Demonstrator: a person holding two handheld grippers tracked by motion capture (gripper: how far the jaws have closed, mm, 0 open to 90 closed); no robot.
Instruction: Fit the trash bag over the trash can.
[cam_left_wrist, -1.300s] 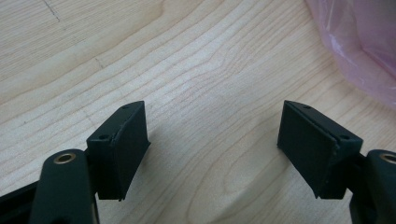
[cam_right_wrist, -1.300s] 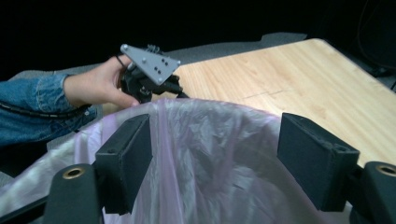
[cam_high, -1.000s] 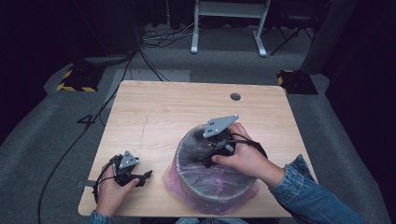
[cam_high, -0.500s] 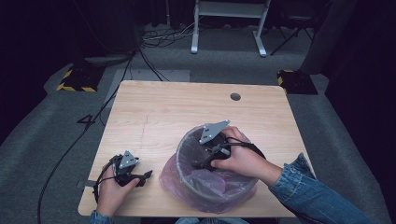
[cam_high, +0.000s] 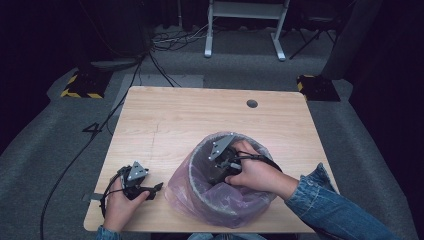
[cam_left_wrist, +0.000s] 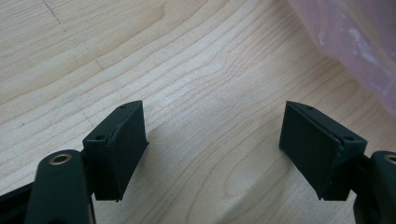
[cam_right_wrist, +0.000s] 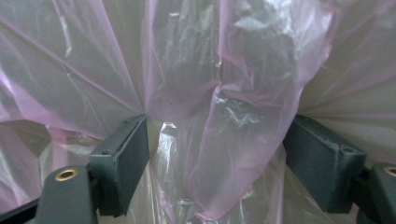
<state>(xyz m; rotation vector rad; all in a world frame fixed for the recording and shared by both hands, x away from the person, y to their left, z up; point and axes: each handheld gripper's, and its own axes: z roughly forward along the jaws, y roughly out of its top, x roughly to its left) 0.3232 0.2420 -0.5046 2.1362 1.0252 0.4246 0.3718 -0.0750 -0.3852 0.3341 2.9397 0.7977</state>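
Note:
A grey round bin (cam_high: 199, 197) lined with a thin pink plastic bag (cam_high: 177, 187) stands near the front edge of the wooden table (cam_high: 175, 115). My right gripper (cam_high: 218, 175) reaches down inside the bin. In the right gripper view its jaws (cam_right_wrist: 217, 140) stand wide apart and have just been closing a little. A loose fold of the pink bag (cam_right_wrist: 243, 116) hangs between them, and the pads do not press on it. My left gripper (cam_high: 154, 189) rests on the table to the left of the bin, open, with only bare wood between its jaws (cam_left_wrist: 212, 126).
A small round cable hole (cam_high: 252, 103) sits near the table's far right corner. The edge of the pink bag (cam_left_wrist: 355, 42) lies close to the right of my left gripper. Past the table are cables and a white metal frame (cam_high: 245, 25) on the floor.
My right gripper has sunk from the top of the bag down into the bin, pushing the liner in. The left gripper has stayed put.

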